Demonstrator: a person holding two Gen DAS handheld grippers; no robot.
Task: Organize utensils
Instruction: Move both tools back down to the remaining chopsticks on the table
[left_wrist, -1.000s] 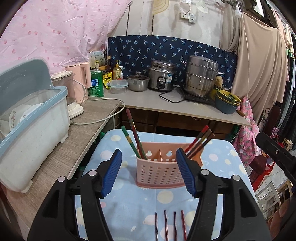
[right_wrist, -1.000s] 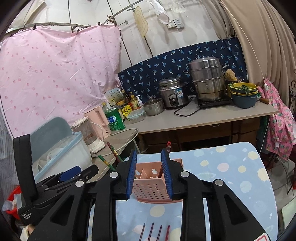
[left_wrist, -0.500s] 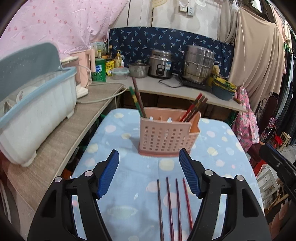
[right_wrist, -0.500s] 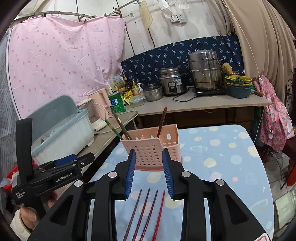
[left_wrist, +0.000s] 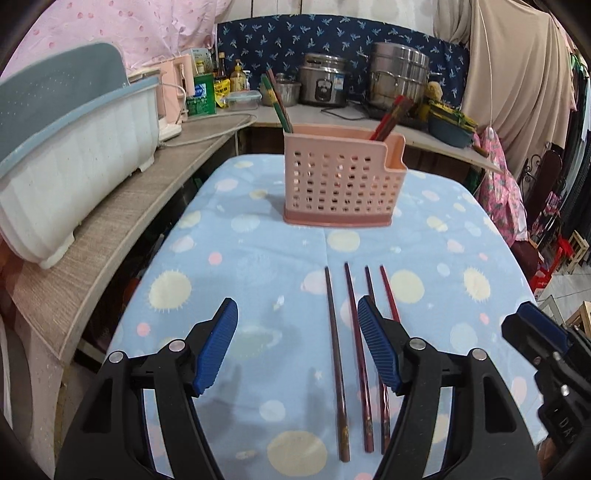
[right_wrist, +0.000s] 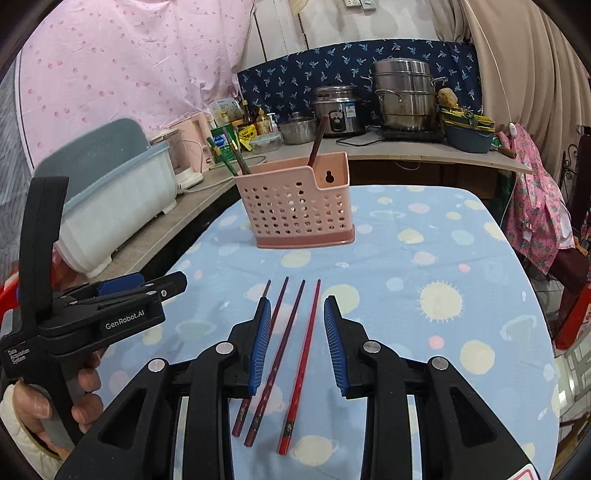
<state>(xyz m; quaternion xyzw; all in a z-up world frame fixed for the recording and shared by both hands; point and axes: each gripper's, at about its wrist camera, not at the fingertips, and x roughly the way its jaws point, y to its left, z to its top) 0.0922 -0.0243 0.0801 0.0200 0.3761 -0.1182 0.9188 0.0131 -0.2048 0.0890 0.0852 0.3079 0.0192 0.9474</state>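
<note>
A pink perforated utensil holder (left_wrist: 339, 176) stands on the blue spotted tablecloth (left_wrist: 236, 258), with several chopsticks upright in it; it also shows in the right wrist view (right_wrist: 295, 206). Several dark red chopsticks (left_wrist: 334, 350) lie side by side on the cloth in front of the holder, and they show in the right wrist view (right_wrist: 291, 354) too. My left gripper (left_wrist: 297, 339) is open and empty above the cloth, its right finger over the chopsticks. My right gripper (right_wrist: 295, 339) is open and empty, with the chopsticks lying between its fingers.
A white and blue dish rack (left_wrist: 70, 147) stands on the wooden counter (left_wrist: 122, 206) at the left. Pots, a rice cooker (left_wrist: 323, 85) and bottles stand on the back counter. The table's right edge drops to the floor beside pink clothing (right_wrist: 535, 206).
Both grippers have pulled back from the holder toward the near end of the table and lowered. The lying chopsticks now sit under and between the fingers. Both grippers stay open.
</note>
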